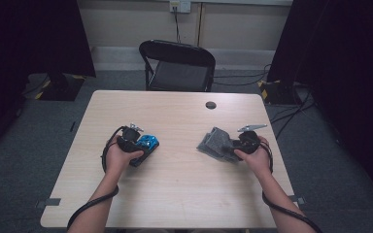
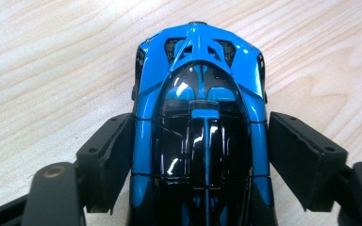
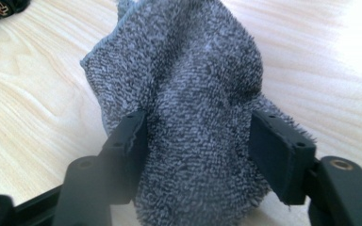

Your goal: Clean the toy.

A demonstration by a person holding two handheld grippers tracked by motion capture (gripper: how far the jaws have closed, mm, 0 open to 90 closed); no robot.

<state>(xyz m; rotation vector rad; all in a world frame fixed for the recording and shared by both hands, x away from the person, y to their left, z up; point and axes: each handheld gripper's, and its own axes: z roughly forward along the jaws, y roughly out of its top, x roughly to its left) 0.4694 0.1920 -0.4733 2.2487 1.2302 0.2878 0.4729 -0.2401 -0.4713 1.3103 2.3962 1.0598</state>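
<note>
the left gripper [image 1: 138, 141] sat on the wooden table [image 1: 175, 194] with a blue toy car [image 2: 200, 117] lengthwise between its jaws. in the left gripper view the left pad lay against the car's flank, while a narrow gap showed between the right pad and the other flank, so the jaws stood released around it, not clamped. the car rested on the tabletop, left of centre. well apart to the right, the right gripper [image 1: 238, 145] had a crumpled grey cloth [image 3: 198, 94] bunched between its jaws; the pads [image 3: 275, 150] flanked the folds loosely, parted rather than pinching, and the cloth lay heaped on the table.
</note>
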